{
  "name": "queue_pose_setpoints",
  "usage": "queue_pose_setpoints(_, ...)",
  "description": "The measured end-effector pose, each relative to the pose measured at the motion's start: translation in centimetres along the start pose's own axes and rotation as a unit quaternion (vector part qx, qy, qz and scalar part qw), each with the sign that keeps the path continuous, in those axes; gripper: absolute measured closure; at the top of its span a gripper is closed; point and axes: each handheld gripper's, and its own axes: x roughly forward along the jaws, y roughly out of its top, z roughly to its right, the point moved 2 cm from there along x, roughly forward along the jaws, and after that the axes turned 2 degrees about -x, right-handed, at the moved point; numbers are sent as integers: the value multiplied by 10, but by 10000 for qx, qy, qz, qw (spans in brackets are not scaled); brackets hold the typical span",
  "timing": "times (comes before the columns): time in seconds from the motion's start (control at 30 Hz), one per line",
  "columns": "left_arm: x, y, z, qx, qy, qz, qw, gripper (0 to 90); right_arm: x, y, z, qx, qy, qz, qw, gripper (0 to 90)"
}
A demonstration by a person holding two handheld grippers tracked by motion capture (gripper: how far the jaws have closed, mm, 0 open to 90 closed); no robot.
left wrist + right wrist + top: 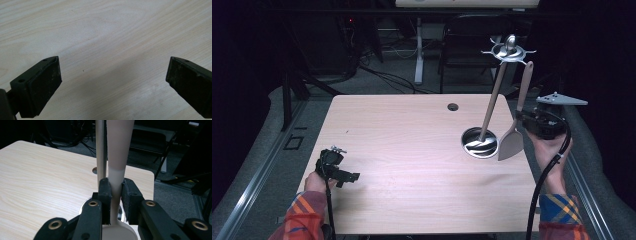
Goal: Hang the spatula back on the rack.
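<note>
A beige spatula [513, 131] hangs upright over the table's right edge, blade down, handle up. My right gripper [526, 119] is shut on its neck; in the right gripper view the two pads [105, 192] squeeze the spatula's neck [116, 182]. Just left of it stands a metal utensil stand [492, 95], with a round base [480, 142], a slanted pole and a hooked top [508, 50]. My left gripper [346, 176] rests low at the table's front left, open, with bare wood between its fingers [42, 85].
The light wooden table [412, 150] has a cable hole [453, 106] near its far edge. Behind it stand a dark chair [472, 35] and a white desk leg [418, 50]. A metal rail [252, 175] runs along the left side.
</note>
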Motion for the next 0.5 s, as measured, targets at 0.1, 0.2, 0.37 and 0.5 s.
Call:
queue_pose_setpoints(0.1,0,0,0,3,0,2,10000,0,1,0,0,-10,36,-37,10000,782)
queue_pose_setpoints(0.2,0,0,0,14,-2,-3,10000,0,2,1,1,-26,33,-59,10000,782)
queue_pose_setpoints(0.37,0,0,0,13,-3,-5,10000,0,5,3,0,-35,38,-89,9999,782)
queue_pose_setpoints(0.5,0,0,0,16,-3,-16,10000,0,7,5,0,-40,47,-95,9999,782)
